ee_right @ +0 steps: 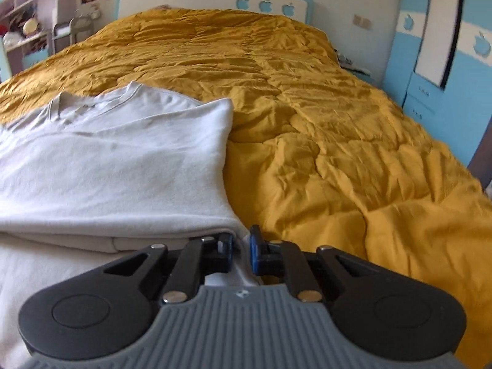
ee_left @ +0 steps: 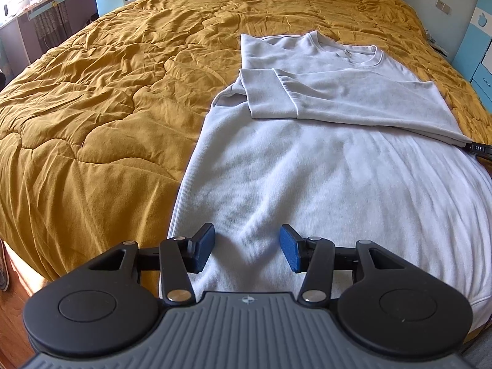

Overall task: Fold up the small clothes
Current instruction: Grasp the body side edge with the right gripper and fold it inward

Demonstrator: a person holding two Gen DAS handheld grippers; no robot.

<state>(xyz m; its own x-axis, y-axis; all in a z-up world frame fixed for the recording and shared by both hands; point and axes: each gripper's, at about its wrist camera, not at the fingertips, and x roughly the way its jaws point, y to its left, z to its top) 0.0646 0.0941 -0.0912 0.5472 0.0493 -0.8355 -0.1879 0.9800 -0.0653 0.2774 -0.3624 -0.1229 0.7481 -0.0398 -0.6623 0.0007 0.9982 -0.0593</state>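
Note:
A pale grey long-sleeved sweatshirt (ee_left: 307,160) lies flat on the bed with its collar (ee_left: 363,58) at the far end. One sleeve (ee_left: 270,95) is folded across the chest. My left gripper (ee_left: 247,236) hovers open over the near hem, blue pads (ee_left: 204,249) apart, with only flat cloth below them. In the right wrist view the sweatshirt (ee_right: 117,160) fills the left half. My right gripper (ee_right: 241,241) is shut on a pinch of the sweatshirt's right side edge. Its black tip (ee_left: 479,149) shows at the cloth's right edge in the left wrist view.
A rumpled mustard quilt (ee_left: 107,92) covers the whole bed, spreading left of the sweatshirt and right of it (ee_right: 353,153). A white and blue headboard (ee_right: 215,3) stands at the far end. Blue drawers (ee_right: 430,98) stand on the right. Wooden floor and a shoe (ee_left: 4,270) lie at the near left.

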